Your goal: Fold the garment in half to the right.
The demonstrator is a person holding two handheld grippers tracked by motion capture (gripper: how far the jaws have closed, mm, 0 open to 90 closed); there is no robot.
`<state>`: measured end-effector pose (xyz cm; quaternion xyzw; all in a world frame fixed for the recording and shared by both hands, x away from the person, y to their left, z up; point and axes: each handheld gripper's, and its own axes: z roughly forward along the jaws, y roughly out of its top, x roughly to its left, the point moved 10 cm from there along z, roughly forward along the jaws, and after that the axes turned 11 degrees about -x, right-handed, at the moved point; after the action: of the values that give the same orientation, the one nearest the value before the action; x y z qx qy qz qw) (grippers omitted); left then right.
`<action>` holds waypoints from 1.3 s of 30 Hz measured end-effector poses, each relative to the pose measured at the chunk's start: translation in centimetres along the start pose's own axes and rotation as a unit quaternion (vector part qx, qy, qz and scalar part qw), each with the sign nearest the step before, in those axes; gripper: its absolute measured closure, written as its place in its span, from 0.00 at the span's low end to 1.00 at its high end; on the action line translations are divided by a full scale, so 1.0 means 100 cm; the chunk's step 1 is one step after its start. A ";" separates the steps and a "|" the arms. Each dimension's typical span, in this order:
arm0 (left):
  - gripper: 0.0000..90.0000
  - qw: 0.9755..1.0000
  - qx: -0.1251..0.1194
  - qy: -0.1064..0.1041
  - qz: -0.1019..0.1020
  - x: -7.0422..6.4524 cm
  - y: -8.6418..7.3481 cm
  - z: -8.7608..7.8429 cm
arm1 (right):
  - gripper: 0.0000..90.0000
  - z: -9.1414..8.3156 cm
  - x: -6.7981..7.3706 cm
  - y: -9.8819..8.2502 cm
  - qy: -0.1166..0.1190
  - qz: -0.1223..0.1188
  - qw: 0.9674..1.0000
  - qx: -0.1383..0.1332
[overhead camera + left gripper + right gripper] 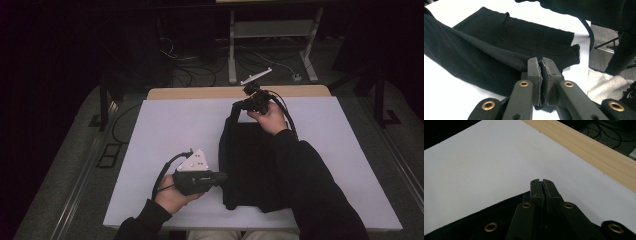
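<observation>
On the white bench (160,130) we pinch a black garment (247,170) with both tools, left hand-held gripper (541,75) clamped on its near edge, right hand-held gripper (541,188) clamped on its far corner; folding looks half done; smoothing remains.

Black long sleeves (310,185) — dark grey tool (541,72), brass rivets; grey three-cornered plate (196,161), black cable.

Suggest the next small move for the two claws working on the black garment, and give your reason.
Probably carry the pinched edge across and lay it flat. Both the left claw and the right claw appear shut on the black garment, whose left edge is raised off the white table cover, so a fold seems under way.
</observation>
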<state>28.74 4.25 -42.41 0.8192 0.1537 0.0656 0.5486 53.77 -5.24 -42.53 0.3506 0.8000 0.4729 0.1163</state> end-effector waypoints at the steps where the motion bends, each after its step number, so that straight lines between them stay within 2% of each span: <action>1: 0.93 1.000 0.000 -0.002 0.000 -0.001 0.001 0.002 | 0.95 -0.002 -0.001 -0.001 -0.001 0.002 1.000 0.000; 11: 0.93 1.000 -0.004 -0.017 0.002 -0.010 0.012 0.022 | 0.95 -0.018 -0.018 -0.012 -0.011 0.017 1.000 -0.005; 13: 0.93 1.000 -0.003 -0.021 0.007 -0.011 0.014 0.026 | 0.96 -0.020 -0.020 -0.013 -0.013 0.018 1.000 -0.006; 28: 0.93 0.999 0.011 -0.040 0.015 -0.022 0.016 0.052 | 0.95 -0.032 -0.030 -0.016 -0.018 0.025 0.999 -0.016; 39: 0.93 0.998 0.018 -0.059 0.022 -0.032 0.018 0.076 | 0.95 -0.043 -0.047 -0.030 -0.032 0.039 0.999 -0.011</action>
<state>28.08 -4.07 -43.53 0.8348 0.1045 0.0262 0.5399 53.64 -12.24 -43.52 0.3950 0.7764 0.4744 0.1271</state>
